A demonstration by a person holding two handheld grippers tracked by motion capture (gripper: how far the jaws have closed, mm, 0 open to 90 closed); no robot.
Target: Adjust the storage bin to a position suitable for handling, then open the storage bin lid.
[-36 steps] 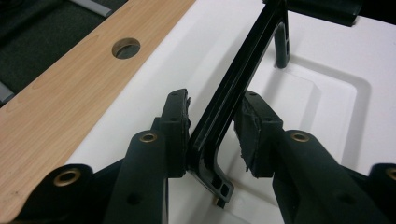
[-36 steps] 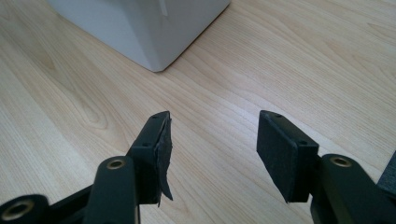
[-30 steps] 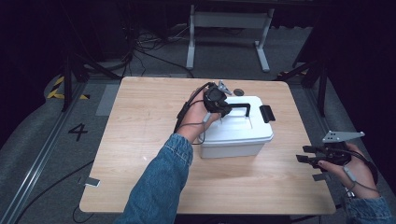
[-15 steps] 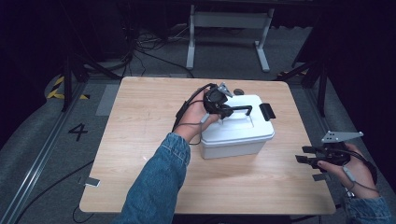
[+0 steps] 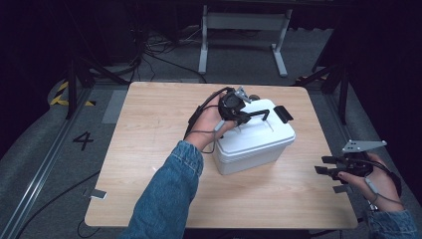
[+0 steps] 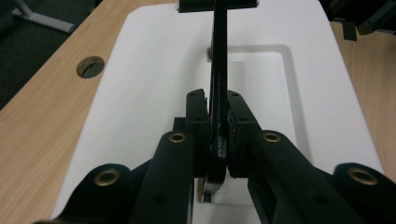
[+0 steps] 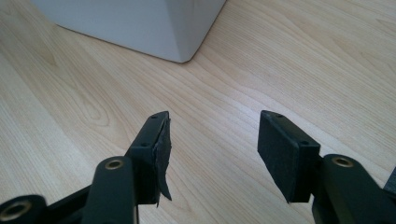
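A white lidded box (image 5: 254,144) stands at the middle right of the wooden table (image 5: 149,129). Its black carrying handle (image 5: 259,114) stands up over the lid. My left gripper (image 5: 244,117) reaches in from the left. Its jaws have just been closing, and they are now shut on the handle. In the left gripper view both pads (image 6: 198,121) press the upright handle bar (image 6: 219,56) above the white lid (image 6: 154,70). My right gripper (image 5: 329,174) hovers open near the table's right edge, with bare wood between its pads (image 7: 156,154) and the box corner (image 7: 140,23) farther off.
A black latch (image 5: 282,113) sticks out at the box's far right end. A round hole (image 6: 90,66) is cut in the table beside the box. Beyond the table are a grey floor, cables and a metal stand (image 5: 244,30).
The left gripper's jaws have drawn together onto the box handle, with the hand shifting only slightly. The right gripper has kept its place.
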